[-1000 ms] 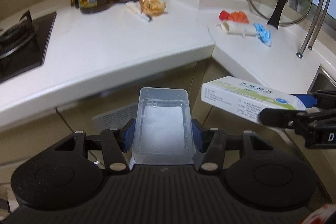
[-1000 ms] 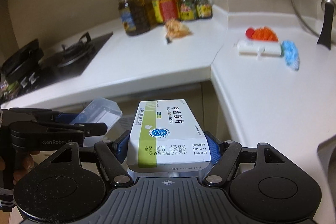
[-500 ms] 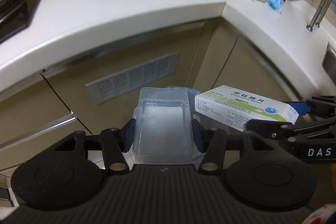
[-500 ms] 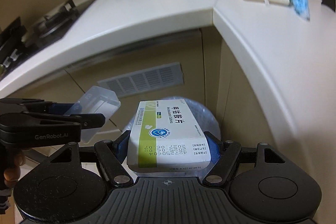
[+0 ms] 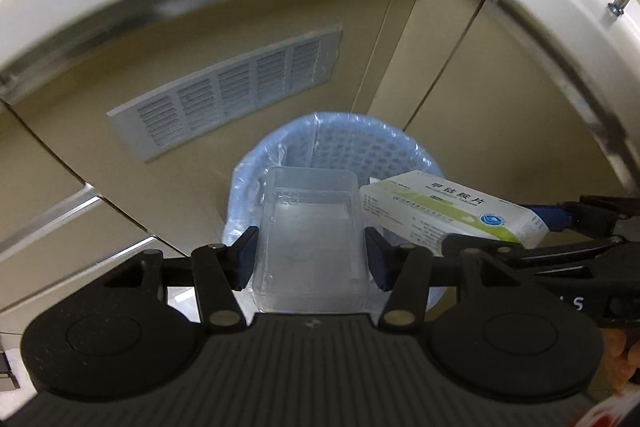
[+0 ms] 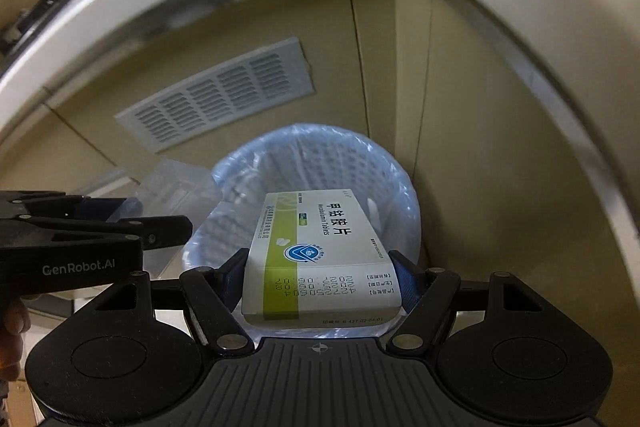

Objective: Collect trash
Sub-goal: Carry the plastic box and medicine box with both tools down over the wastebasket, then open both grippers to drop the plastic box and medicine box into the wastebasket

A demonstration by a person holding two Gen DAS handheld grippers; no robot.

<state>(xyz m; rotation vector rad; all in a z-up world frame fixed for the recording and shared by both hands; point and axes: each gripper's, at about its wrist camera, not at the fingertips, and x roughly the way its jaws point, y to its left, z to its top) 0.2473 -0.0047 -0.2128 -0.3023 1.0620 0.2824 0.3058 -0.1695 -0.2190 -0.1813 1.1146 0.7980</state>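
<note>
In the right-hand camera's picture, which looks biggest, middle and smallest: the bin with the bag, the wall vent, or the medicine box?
1. Bin
2 and 3. Wall vent and medicine box look alike; the box sits nearest the camera, so unsure.

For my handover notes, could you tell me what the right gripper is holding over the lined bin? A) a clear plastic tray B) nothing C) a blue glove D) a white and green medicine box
D: the right gripper is shut on the medicine box, above the bin; the clear tray is in the left gripper.
</note>
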